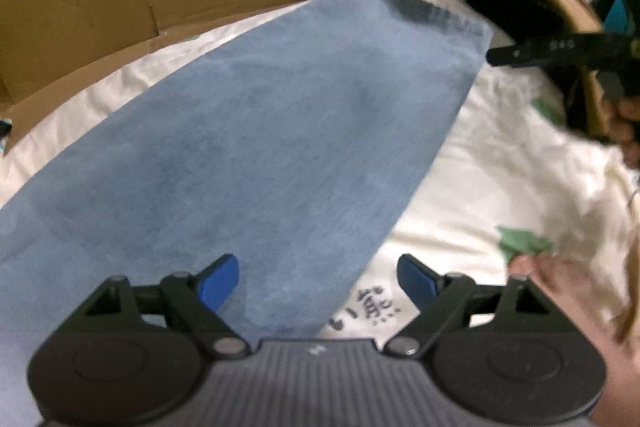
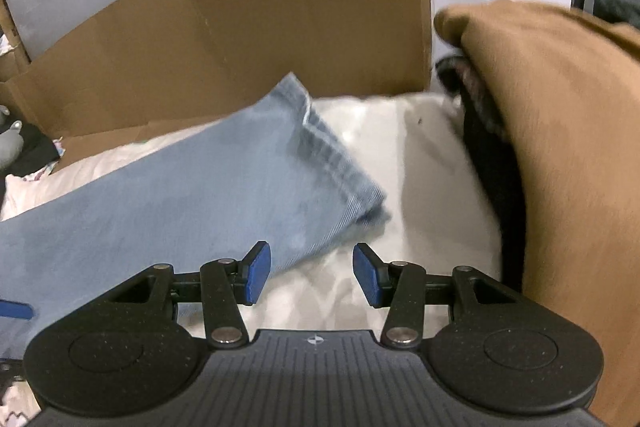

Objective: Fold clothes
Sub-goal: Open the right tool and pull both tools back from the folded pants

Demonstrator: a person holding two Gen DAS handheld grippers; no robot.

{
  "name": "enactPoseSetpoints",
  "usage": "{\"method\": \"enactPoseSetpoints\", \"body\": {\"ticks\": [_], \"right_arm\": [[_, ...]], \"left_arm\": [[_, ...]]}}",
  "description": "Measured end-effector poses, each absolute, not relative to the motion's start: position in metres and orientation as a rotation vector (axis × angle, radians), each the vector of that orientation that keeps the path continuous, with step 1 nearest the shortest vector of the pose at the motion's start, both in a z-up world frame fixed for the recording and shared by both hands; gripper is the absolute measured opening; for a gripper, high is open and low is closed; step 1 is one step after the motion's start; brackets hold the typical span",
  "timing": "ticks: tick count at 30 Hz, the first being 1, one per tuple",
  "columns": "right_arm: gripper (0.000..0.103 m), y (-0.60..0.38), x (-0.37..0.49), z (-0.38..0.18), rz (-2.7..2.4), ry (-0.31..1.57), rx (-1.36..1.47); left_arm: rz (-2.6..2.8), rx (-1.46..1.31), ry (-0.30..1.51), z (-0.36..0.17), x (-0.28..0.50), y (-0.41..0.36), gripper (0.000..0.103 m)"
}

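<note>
We hold our left gripper (image 1: 318, 281) and right gripper (image 2: 311, 273) released, grasping nothing, above the light blue denim trousers (image 1: 256, 147) lying flat on the cream bedsheet (image 1: 492, 179) beside a brown cardboard box (image 2: 248, 39).

Light blue jeans (image 1: 256, 147) lie spread flat across the cream bedding, the leg running up toward the cardboard box, its stitched hem (image 2: 340, 171) darker along the edge and one hem corner lifted slightly off the sheet.
</note>
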State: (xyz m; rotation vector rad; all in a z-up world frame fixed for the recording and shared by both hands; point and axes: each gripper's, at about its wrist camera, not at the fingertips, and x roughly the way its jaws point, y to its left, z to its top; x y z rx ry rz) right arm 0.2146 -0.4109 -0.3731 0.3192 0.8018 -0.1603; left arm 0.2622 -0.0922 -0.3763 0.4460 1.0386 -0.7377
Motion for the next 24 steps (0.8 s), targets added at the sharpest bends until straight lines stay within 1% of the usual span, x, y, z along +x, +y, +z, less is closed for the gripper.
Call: {"method": "enactPoseSetpoints", "body": {"ticks": [6, 11, 13, 15, 16, 18, 19, 21, 22, 23, 24], "right_arm": [[0.053, -0.411, 0.212, -0.387, -0.167, 0.830, 0.406], [0.053, -0.413, 0.216, -0.393, -0.159, 0.836, 0.490], [0.053, -0.412, 0.218, -0.394, -0.144, 0.831, 0.510], [0.053, -0.411, 0.220, -0.394, -0.128, 0.819, 0.524], [0.053, -0.410, 0.221, -0.393, -0.120, 0.813, 0.530], [0.053, -0.410, 0.225, -0.394, -0.110, 0.810, 0.552], [0.053, -0.410, 0.227, -0.395, -0.104, 0.810, 0.573], [0.053, -0.412, 0.231, -0.396, -0.100, 0.801, 0.615], [0.052, -0.413, 0.233, -0.397, -0.101, 0.794, 0.632], [0.052, -0.415, 0.235, -0.396, -0.104, 0.788, 0.635], [0.045, -0.416, 0.237, -0.394, -0.107, 0.782, 0.637]], "left_arm": [[-0.659, 0.636, 0.996, -0.398, 0.262, -0.098, 0.086], [-0.684, 0.570, 0.974, -0.381, 0.266, -0.090, 0.077], [-0.698, 0.530, 0.960, -0.372, 0.268, -0.085, 0.069], [-0.708, 0.484, 0.948, -0.366, 0.270, -0.083, 0.060], [-0.712, 0.457, 0.940, -0.362, 0.270, -0.081, 0.058], [-0.720, 0.426, 0.928, -0.358, 0.272, -0.080, 0.045], [-0.728, 0.419, 0.926, -0.357, 0.272, -0.080, 0.042], [-0.746, 0.408, 0.928, -0.357, 0.270, -0.083, 0.027], [-0.757, 0.404, 0.931, -0.357, 0.270, -0.084, 0.023], [-0.767, 0.400, 0.934, -0.358, 0.270, -0.086, 0.015], [-0.776, 0.400, 0.934, -0.358, 0.269, -0.086, 0.012]]}}
